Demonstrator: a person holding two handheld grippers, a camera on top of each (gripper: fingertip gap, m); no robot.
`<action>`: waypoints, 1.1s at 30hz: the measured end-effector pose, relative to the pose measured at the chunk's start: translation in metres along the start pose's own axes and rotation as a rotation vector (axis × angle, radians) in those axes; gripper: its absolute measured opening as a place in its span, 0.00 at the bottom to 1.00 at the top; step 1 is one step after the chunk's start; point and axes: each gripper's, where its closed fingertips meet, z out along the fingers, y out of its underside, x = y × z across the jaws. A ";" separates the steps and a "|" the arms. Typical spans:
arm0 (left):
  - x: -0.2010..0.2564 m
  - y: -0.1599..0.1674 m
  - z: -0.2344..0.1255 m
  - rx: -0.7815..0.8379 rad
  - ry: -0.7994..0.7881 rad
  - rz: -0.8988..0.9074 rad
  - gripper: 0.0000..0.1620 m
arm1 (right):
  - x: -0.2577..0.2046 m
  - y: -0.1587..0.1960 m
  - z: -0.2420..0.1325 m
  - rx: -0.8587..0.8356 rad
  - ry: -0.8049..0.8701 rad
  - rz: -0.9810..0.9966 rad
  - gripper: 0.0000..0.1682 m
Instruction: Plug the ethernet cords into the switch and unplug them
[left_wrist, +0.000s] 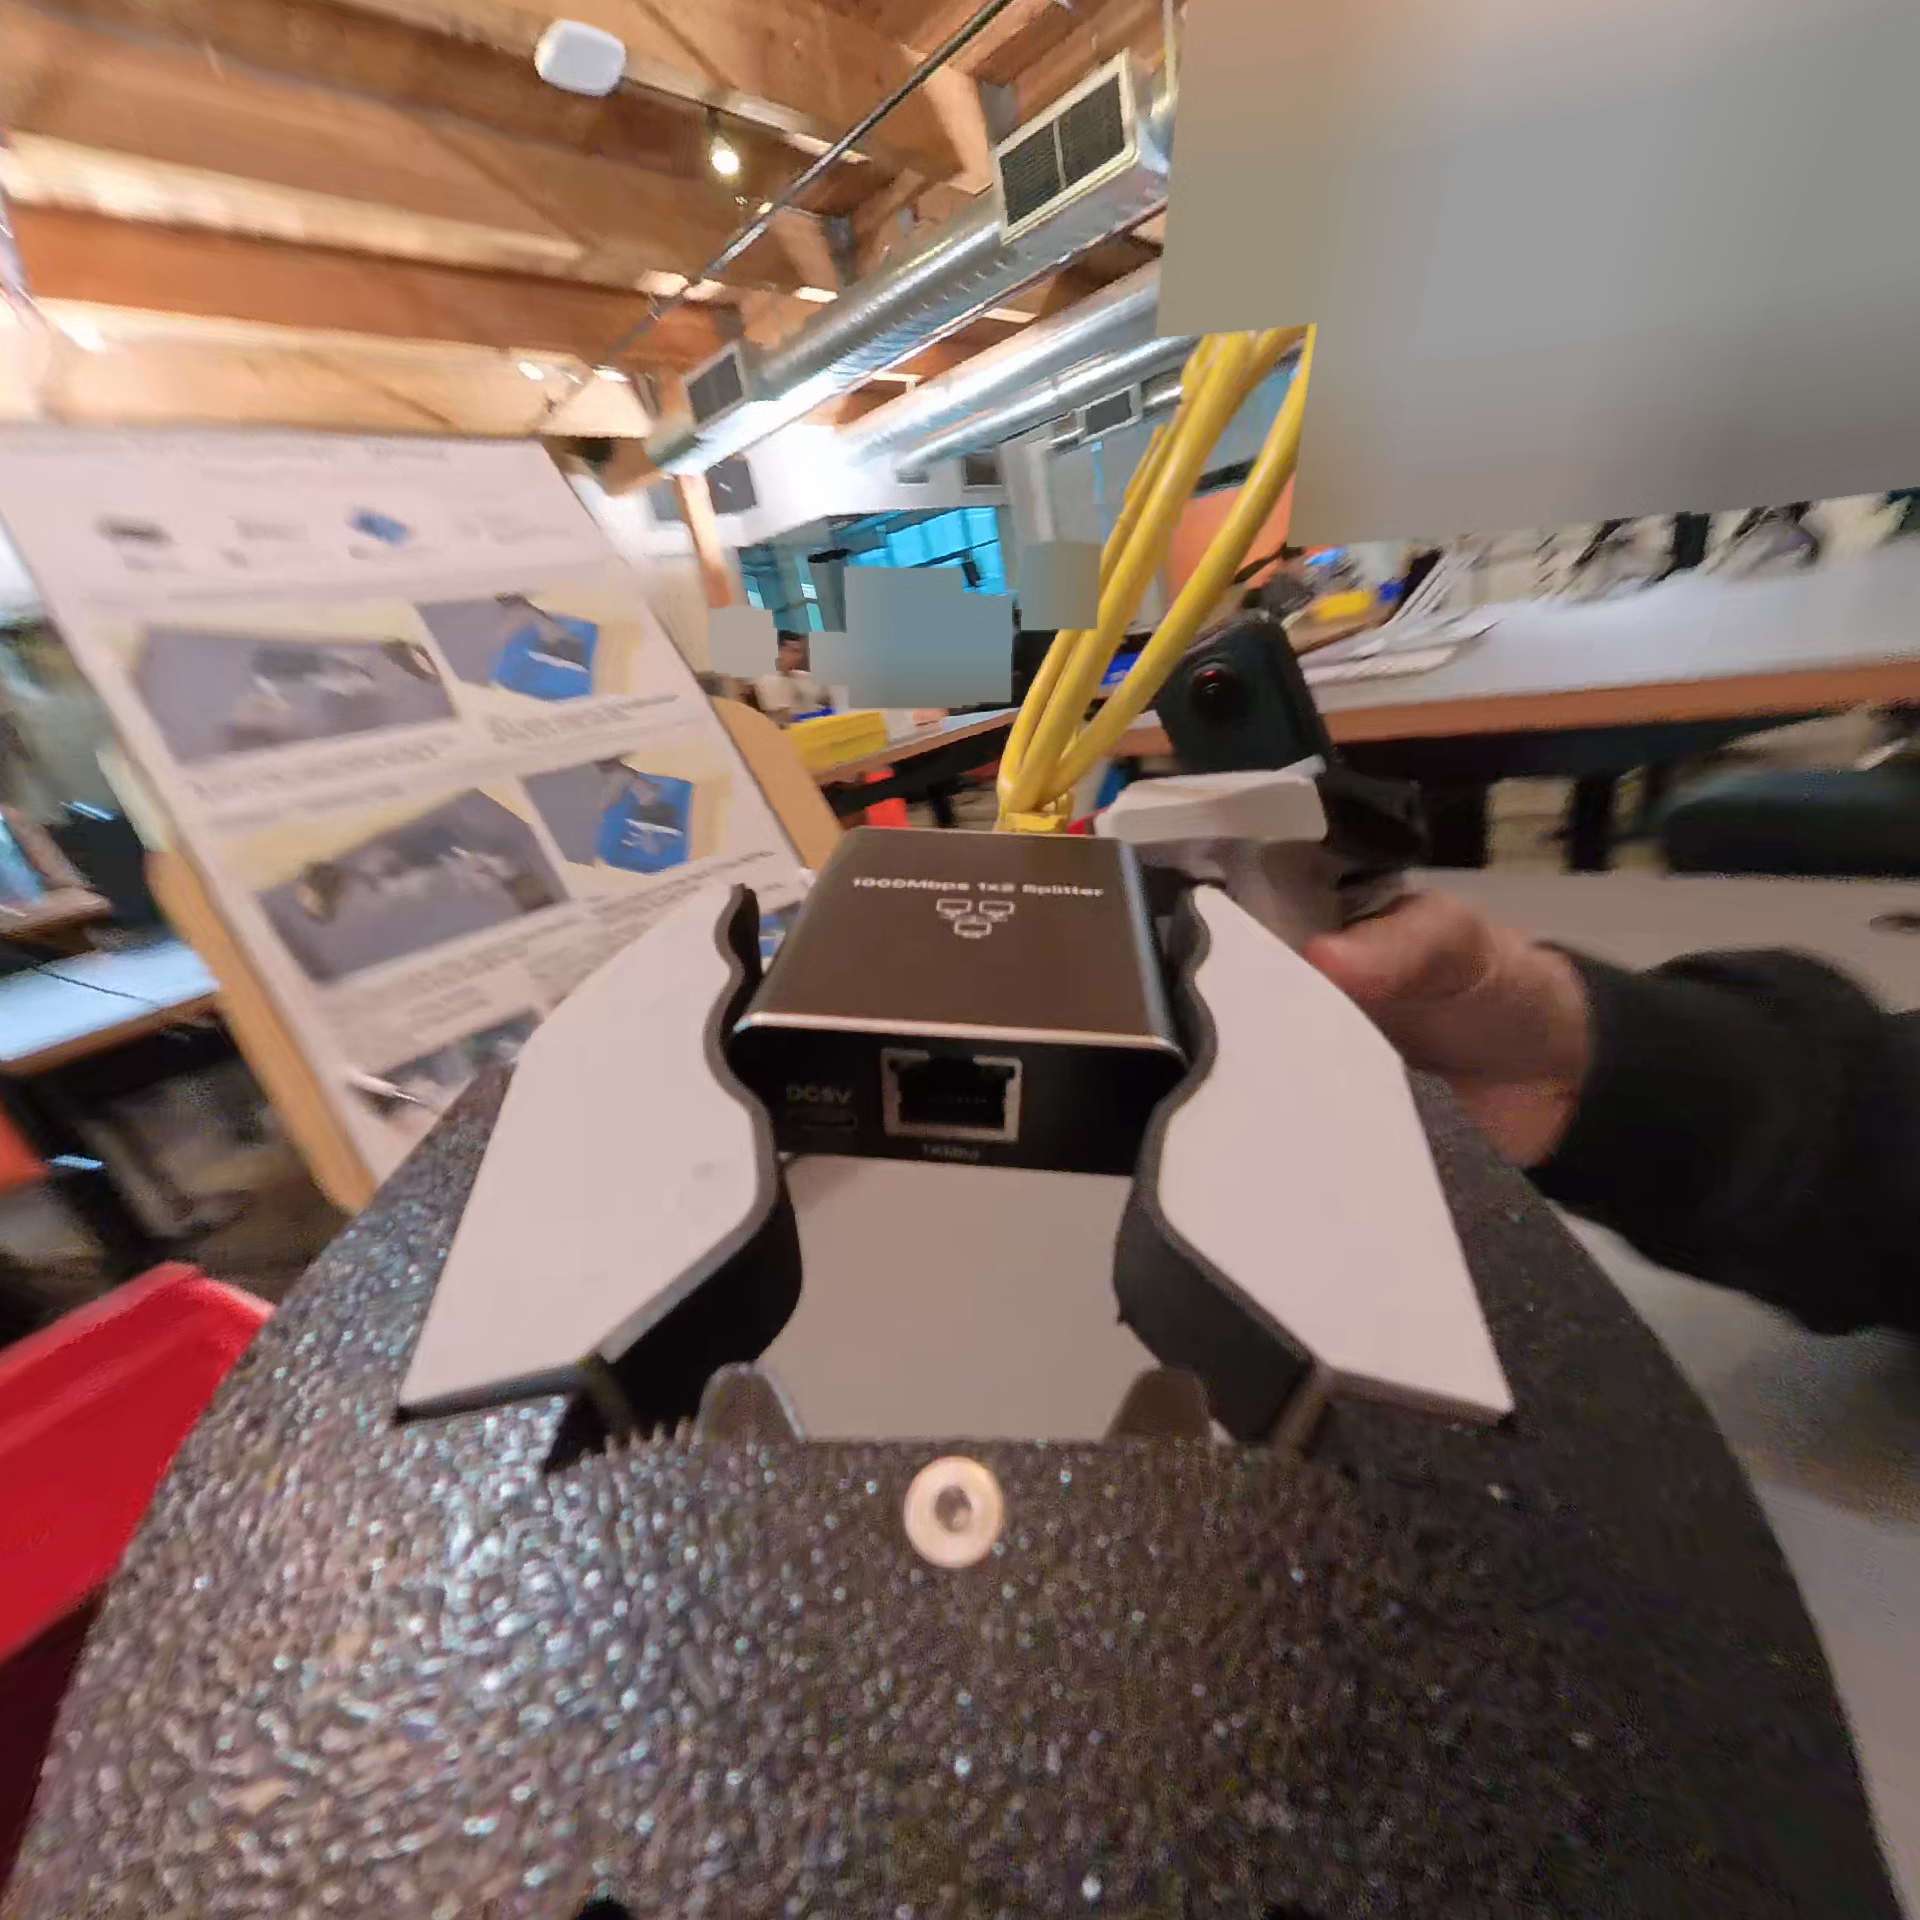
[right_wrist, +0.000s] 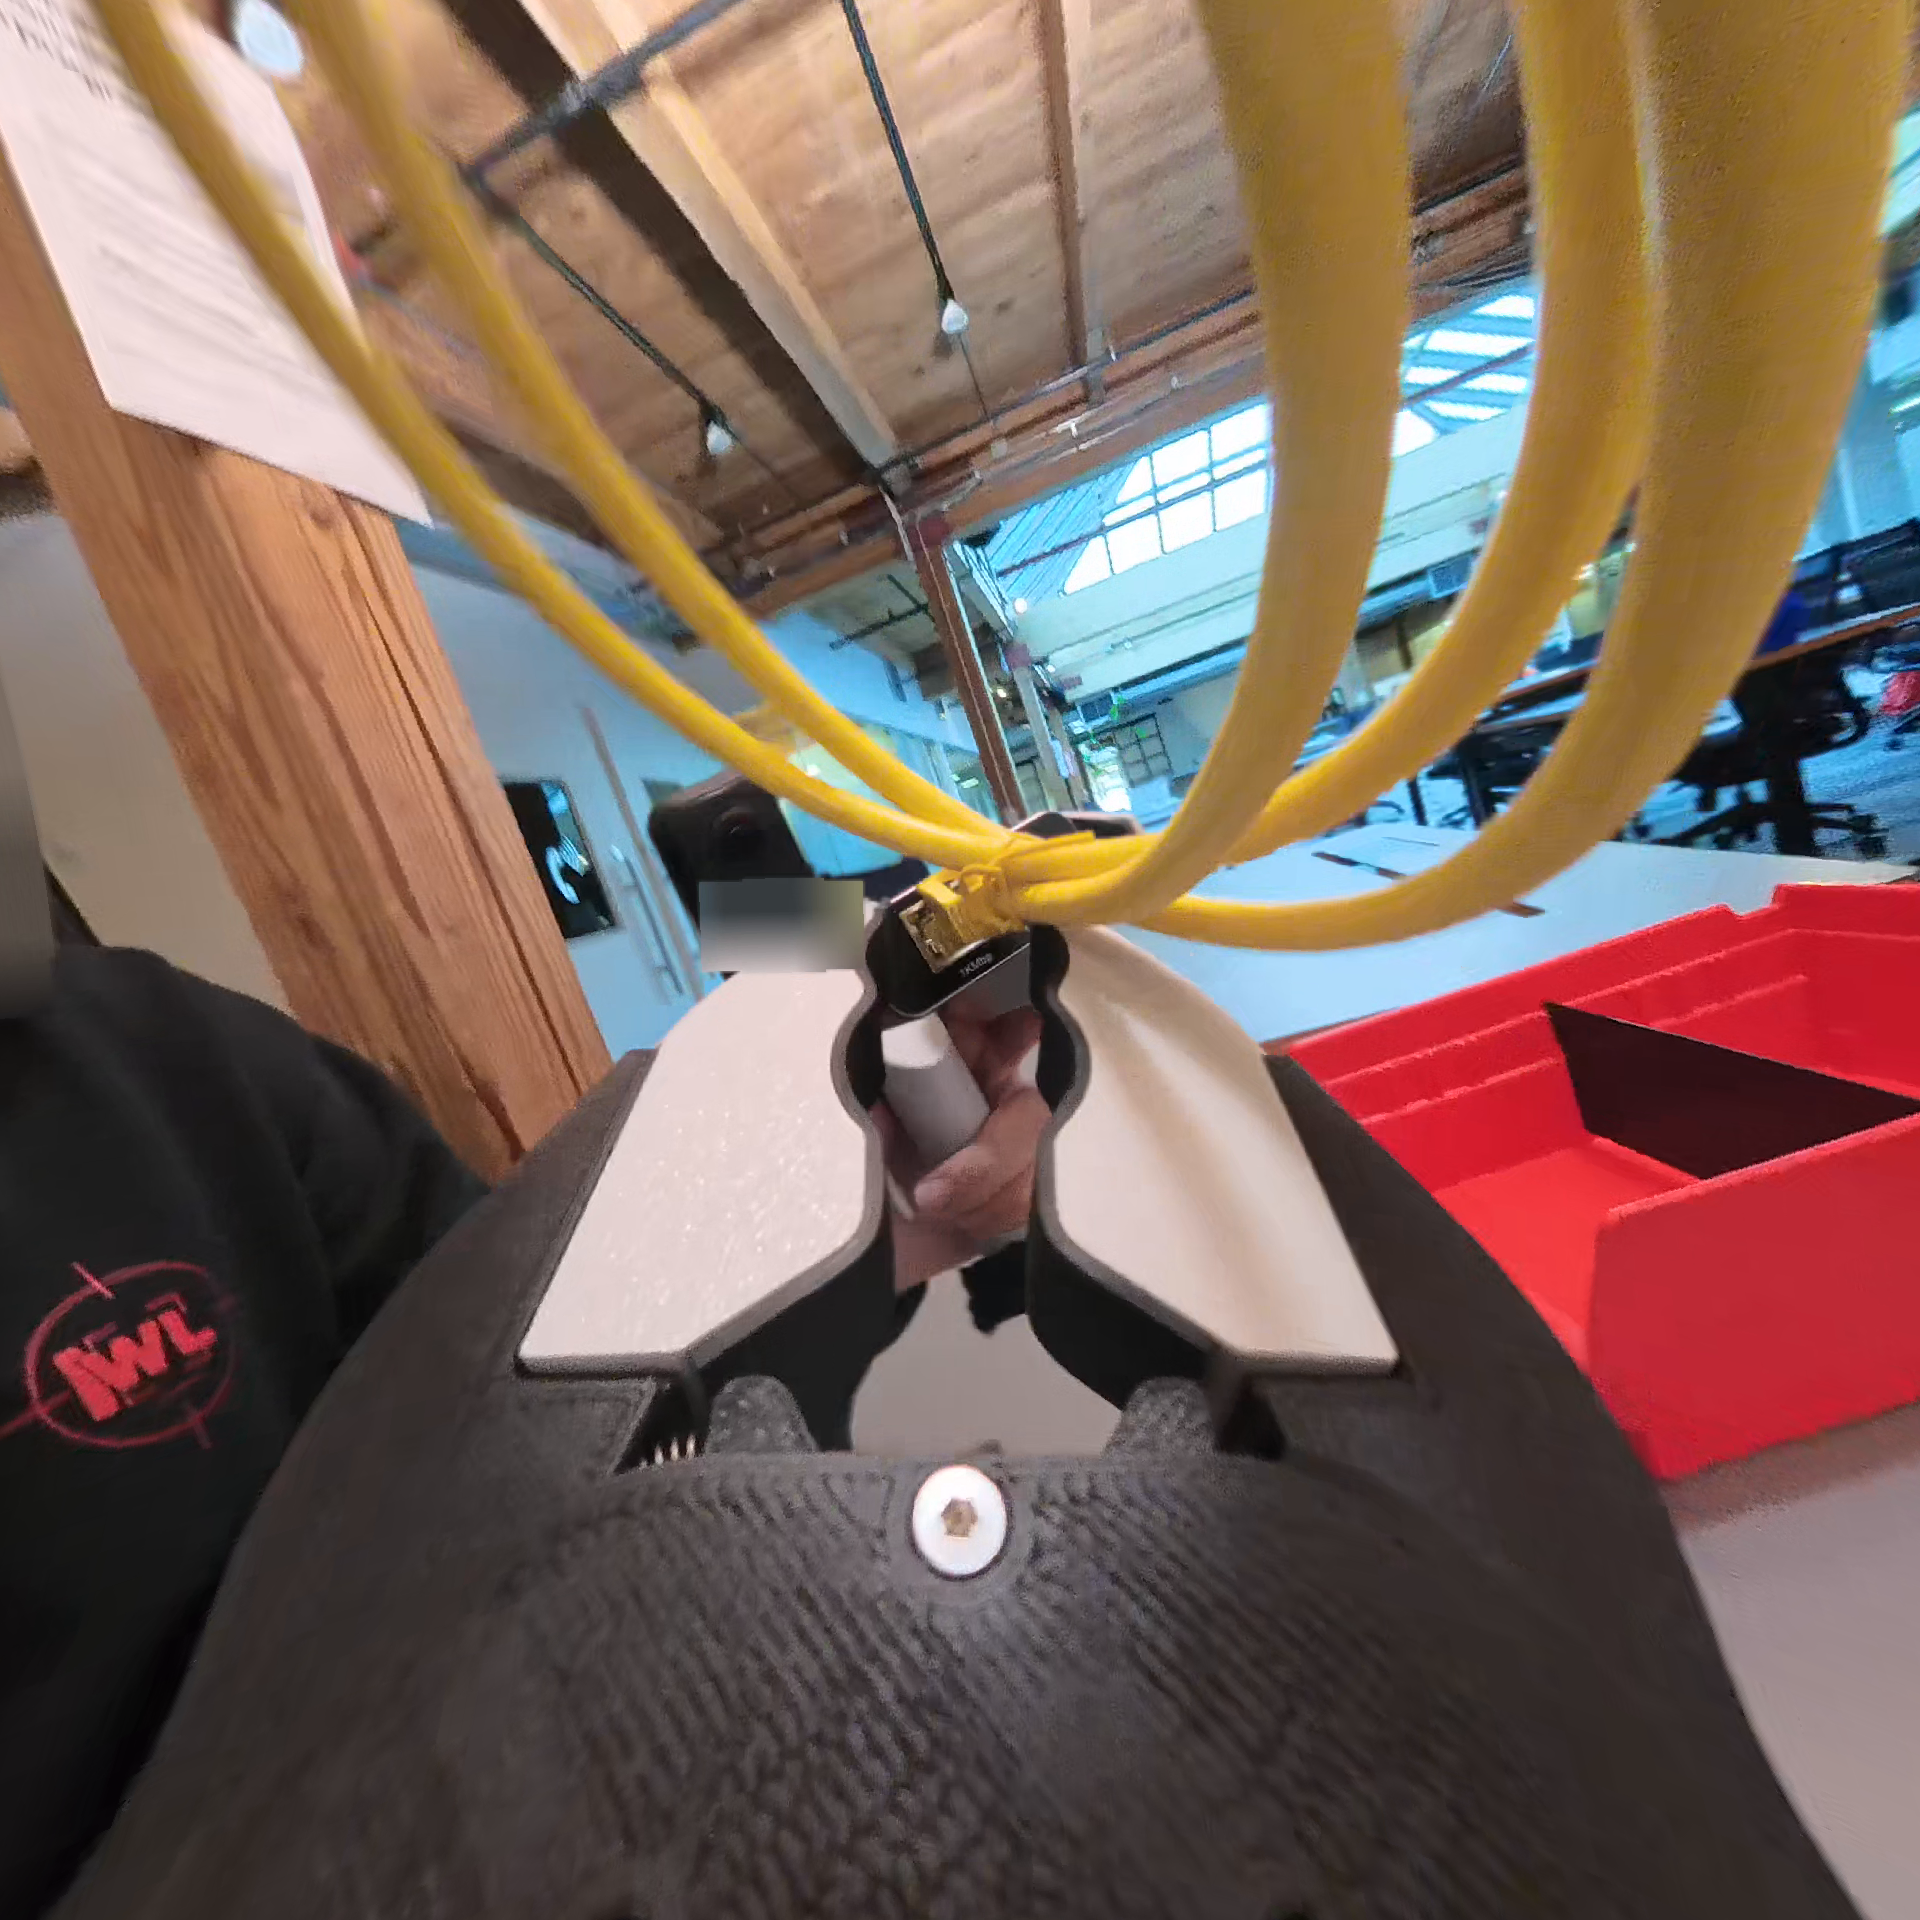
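My left gripper (left_wrist: 966, 914) is shut on the black switch (left_wrist: 961, 987) and holds it up off the table. An empty port faces my camera. A bundle of yellow ethernet cords (left_wrist: 1132, 623) loops up behind the switch. In the right wrist view my right gripper (right_wrist: 956, 956) is closed around the plug end of a yellow cord (right_wrist: 940, 925), right at the far end of the switch (right_wrist: 951, 987). The plug's gold contacts show, so it sits outside the port. The tied cord loops (right_wrist: 1330, 520) arch overhead. The right gripper (left_wrist: 1216, 821) also shows beyond the switch in the left wrist view.
A red bin (right_wrist: 1662, 1195) stands on the grey table (right_wrist: 1818, 1662) to the right. A wooden post (right_wrist: 260, 727) is at the left. An instruction board (left_wrist: 364, 727) leans at the left. A person's hand (left_wrist: 1455, 1018) and black sleeve hold the right gripper. My two grippers' fingertips are within a few centimetres of each other.
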 end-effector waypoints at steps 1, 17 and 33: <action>0.000 -0.002 -0.001 -0.004 -0.028 0.088 0.46 | -0.001 -0.002 0.001 0.022 -0.004 0.045 0.15; 0.002 -0.011 -0.007 -0.026 -0.207 0.696 0.46 | -0.013 0.000 0.006 0.032 -0.085 0.242 0.09; -0.002 0.007 0.001 -0.076 -0.182 0.564 0.46 | 0.001 0.006 -0.003 -0.019 -0.084 0.304 0.09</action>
